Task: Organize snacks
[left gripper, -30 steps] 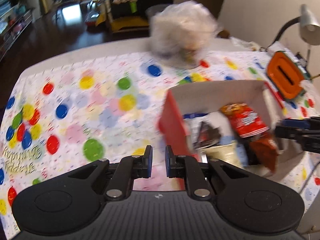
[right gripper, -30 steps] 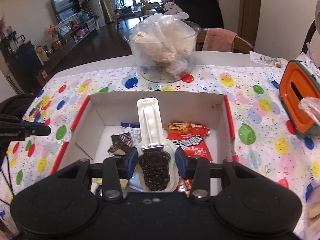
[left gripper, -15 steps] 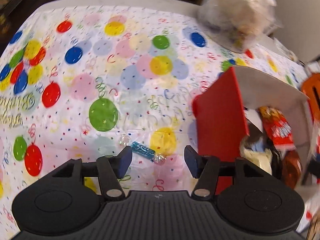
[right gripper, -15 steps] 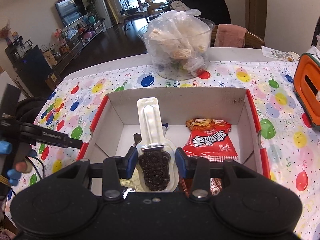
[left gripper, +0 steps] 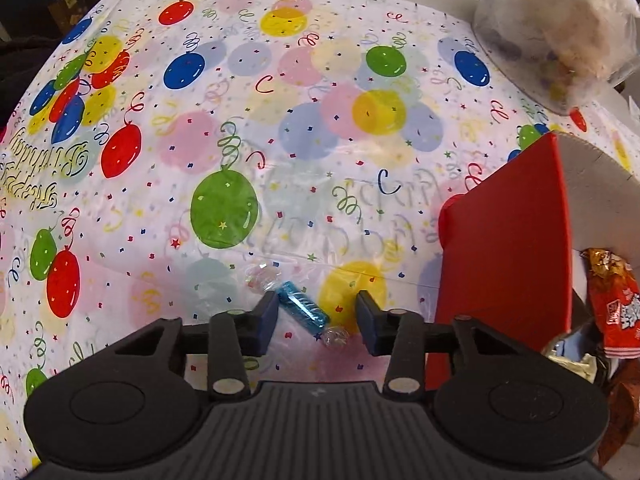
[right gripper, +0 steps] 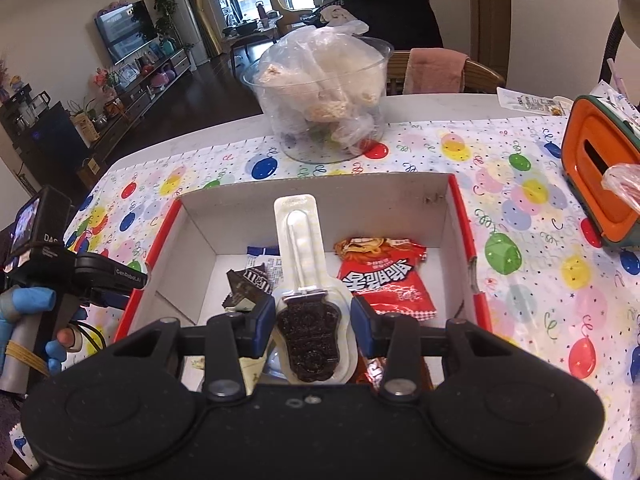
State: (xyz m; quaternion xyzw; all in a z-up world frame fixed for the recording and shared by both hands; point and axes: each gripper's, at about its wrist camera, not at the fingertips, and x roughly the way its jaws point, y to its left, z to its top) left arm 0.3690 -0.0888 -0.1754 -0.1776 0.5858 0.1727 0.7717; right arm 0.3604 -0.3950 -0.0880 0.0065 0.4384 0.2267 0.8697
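Note:
A small blue-wrapped candy lies on the balloon tablecloth, just left of the red-sided cardboard box. My left gripper points down over it. Its jaws are closing with the candy between them; the right pad still stands clear of it. My right gripper is shut on a chocolate lollipop in a clear blister pack, held over the box. Inside the box lie a red snack bag and a brown candy packet.
A clear bowl of bagged snacks stands behind the box. At the right edge sits an orange case. A blue-gloved hand holds the left tool beside the box. A chair with a pink towel is beyond the table.
The left gripper dropped toward the tablecloth and rolled, its jaws opened from shut, then narrowed around the blue candy. The right gripper kept still, holding the lollipop pack.

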